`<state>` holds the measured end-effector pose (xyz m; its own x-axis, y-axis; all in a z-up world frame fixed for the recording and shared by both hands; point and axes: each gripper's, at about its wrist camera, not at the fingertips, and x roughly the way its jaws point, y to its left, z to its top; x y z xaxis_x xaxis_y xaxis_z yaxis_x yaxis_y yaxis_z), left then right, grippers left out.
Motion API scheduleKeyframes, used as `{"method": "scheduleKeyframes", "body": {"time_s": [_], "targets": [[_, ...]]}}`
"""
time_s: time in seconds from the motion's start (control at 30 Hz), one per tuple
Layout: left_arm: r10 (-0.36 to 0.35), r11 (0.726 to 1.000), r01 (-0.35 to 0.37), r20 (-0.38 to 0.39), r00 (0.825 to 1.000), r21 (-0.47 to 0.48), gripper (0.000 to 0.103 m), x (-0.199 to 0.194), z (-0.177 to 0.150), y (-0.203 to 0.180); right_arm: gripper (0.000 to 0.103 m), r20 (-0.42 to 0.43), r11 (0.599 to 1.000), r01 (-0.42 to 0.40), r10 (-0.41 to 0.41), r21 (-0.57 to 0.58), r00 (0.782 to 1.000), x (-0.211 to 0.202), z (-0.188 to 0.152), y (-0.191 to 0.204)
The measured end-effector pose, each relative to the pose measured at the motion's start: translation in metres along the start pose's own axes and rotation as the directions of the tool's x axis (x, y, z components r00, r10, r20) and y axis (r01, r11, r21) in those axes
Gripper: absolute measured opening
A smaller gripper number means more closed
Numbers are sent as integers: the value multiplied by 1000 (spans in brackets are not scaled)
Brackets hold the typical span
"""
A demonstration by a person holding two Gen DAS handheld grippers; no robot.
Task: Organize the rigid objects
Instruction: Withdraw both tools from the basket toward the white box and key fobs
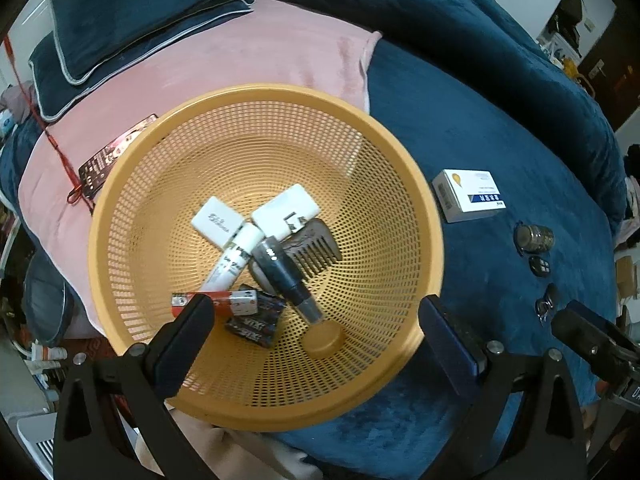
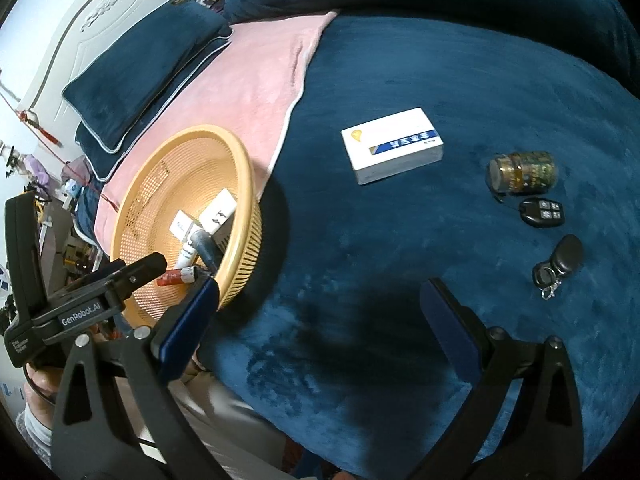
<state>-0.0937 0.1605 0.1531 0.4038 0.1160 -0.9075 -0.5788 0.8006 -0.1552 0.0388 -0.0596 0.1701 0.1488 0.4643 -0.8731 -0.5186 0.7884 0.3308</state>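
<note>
An orange mesh basket (image 1: 132,184) sits on a bed, half on a pink blanket (image 1: 248,52) and half on a dark blue plush cover (image 2: 440,80). Inside lie two white cases (image 1: 216,220), a white tube (image 1: 234,256), a dark cylindrical bottle (image 1: 284,276), a wooden comb (image 1: 316,248) and batteries (image 1: 216,304). The left gripper (image 1: 316,324) hovers over the basket, jaws wide apart and empty. The right gripper (image 2: 320,312) hangs above bare cover, likewise spread and empty. Ahead of it, well apart from the basket, rest a white and blue box (image 2: 392,144), a small jar (image 2: 522,172) on its side, a black remote fob (image 2: 542,212) and a second key fob (image 2: 560,262). Nothing blocks the path to them. Two blue pillows (image 2: 140,76) lie beyond the basket.
</note>
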Motion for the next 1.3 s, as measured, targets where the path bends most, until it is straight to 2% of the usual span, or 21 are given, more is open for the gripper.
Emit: {"method": "scheduleKeyframes", "body": {"time_s": [0.8, 1.3], "targets": [[9, 991, -4, -35, 999, 132, 102, 15, 0, -69, 101, 16, 991, 18, -20, 131, 1000, -12, -9, -67], [-4, 966, 16, -46, 999, 259, 102, 33, 2, -126, 102, 16, 967, 48, -54, 251, 998, -14, -20, -122]]}}
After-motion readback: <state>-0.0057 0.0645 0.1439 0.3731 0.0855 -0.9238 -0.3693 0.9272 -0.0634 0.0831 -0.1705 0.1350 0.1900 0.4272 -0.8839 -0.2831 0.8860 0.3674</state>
